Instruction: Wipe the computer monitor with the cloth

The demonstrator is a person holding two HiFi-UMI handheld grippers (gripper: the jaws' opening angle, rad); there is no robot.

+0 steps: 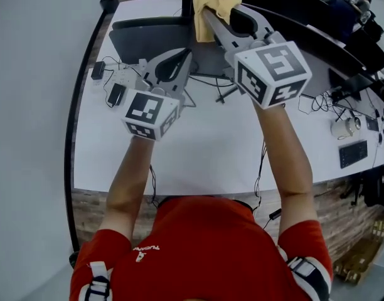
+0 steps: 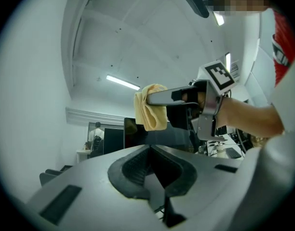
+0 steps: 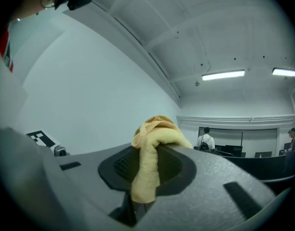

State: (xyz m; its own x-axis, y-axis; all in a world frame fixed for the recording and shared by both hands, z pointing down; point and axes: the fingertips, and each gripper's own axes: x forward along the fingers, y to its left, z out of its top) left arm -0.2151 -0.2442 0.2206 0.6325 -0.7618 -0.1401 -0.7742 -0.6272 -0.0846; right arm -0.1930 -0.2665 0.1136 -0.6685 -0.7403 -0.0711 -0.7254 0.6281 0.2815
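Pinching crumpled, soft yellow cloth (image 1: 216,0) w/ R gripper (image 1: 211,22) fingers; L gripper (image 2: 150,150) fingers pressed together.

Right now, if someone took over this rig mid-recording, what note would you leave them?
Right claw: shut on the cloth, raised at the top edge of the monitor.
Left claw: shut, empty, lower down near the monitor, over the desk.
Done: the cloth is in the claw and up at the monitor.
Unclear: whether the cloth touches the monitor; the views don't settle it.
Left: wipe the monitor with the cloth.
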